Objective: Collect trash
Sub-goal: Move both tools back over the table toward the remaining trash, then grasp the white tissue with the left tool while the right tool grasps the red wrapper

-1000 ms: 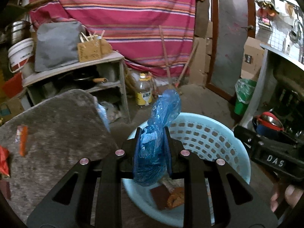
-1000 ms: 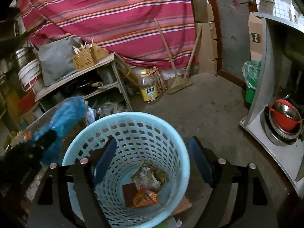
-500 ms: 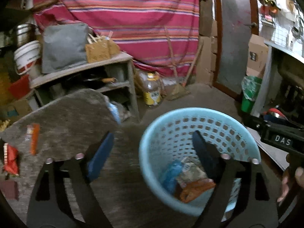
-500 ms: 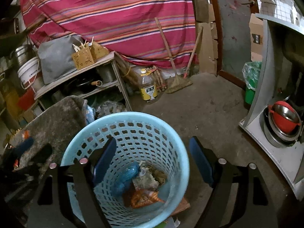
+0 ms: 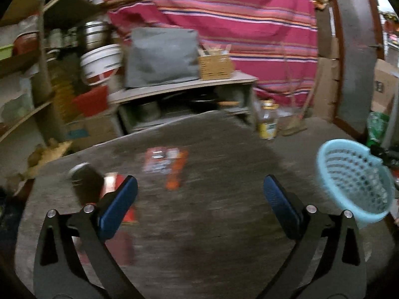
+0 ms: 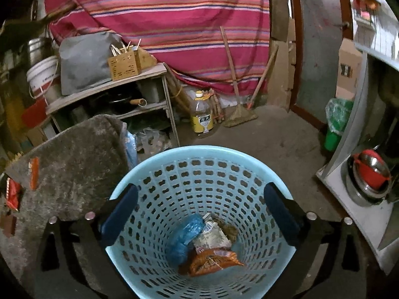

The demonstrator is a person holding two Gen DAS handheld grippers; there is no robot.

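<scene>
My left gripper [image 5: 199, 194] is open and empty above the grey round table [image 5: 224, 236]. An orange wrapper [image 5: 175, 172], a red-and-white packet [image 5: 155, 162], a red packet [image 5: 112, 186] and a dark piece [image 5: 86, 182] lie on the table ahead of it; the view is blurred. The light blue basket [image 5: 354, 182] shows at the right. In the right wrist view my right gripper [image 6: 199, 214] is open over the basket [image 6: 199, 154], which holds a blue bag [image 6: 185, 239], a white wrapper [image 6: 212, 236] and an orange packet [image 6: 212, 261].
A low shelf [image 6: 107, 92] with a grey bag and a wooden box stands behind the table. An oil bottle [image 6: 202, 117] and brooms lean by the striped cloth. A metal counter [image 6: 349, 186] with a red pot is at the right, and a green bin [image 6: 336, 124] behind it.
My left gripper opened and dropped the blue bag into the basket, then swung left over the table. My right gripper stayed open over the basket.
</scene>
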